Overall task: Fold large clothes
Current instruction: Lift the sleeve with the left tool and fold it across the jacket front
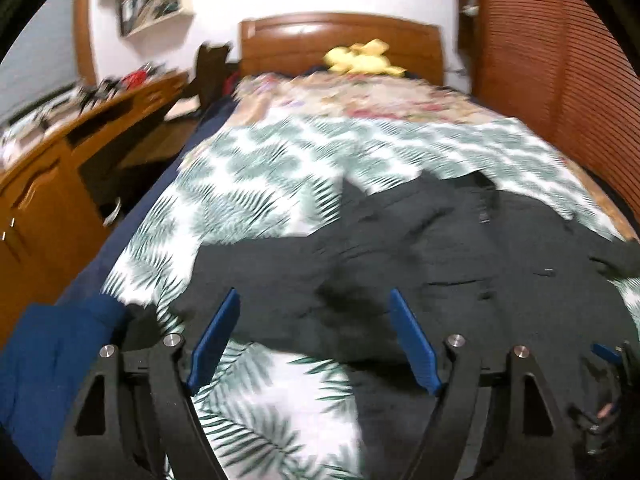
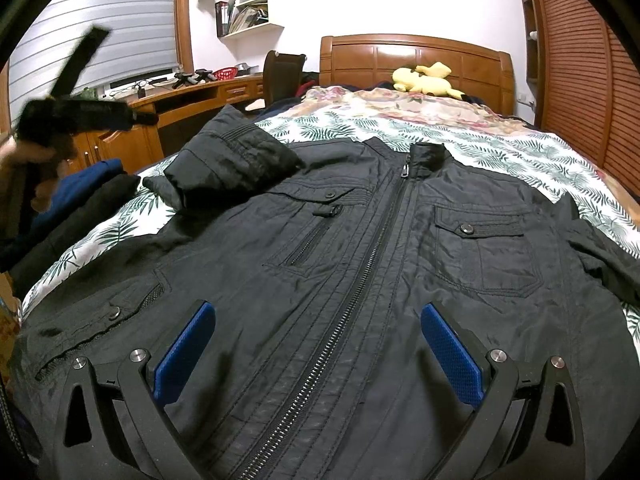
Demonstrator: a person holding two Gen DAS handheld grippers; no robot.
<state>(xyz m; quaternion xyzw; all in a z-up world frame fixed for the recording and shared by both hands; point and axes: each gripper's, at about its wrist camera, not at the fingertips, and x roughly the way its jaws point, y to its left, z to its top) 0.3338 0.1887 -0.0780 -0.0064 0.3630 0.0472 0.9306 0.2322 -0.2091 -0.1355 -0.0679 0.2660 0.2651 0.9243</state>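
A large black zip-up jacket (image 2: 360, 264) lies front-up on the bed, zipped, collar toward the headboard. Its left sleeve (image 2: 228, 164) is bent back over the chest. My right gripper (image 2: 316, 324) is open and empty, low over the jacket's lower front, straddling the zipper. My left gripper (image 1: 314, 312) is open and empty above the jacket's (image 1: 420, 248) left edge; that view is blurred. The left gripper also shows in the right wrist view (image 2: 72, 116), raised at the far left.
The bed has a green leaf-print cover (image 2: 500, 152) and a wooden headboard (image 2: 416, 60) with a yellow plush toy (image 2: 424, 80). Dark blue and black clothes (image 2: 84, 192) are piled at the bed's left edge. A wooden desk (image 2: 192, 100) stands left, louvred wardrobe doors (image 2: 580, 60) right.
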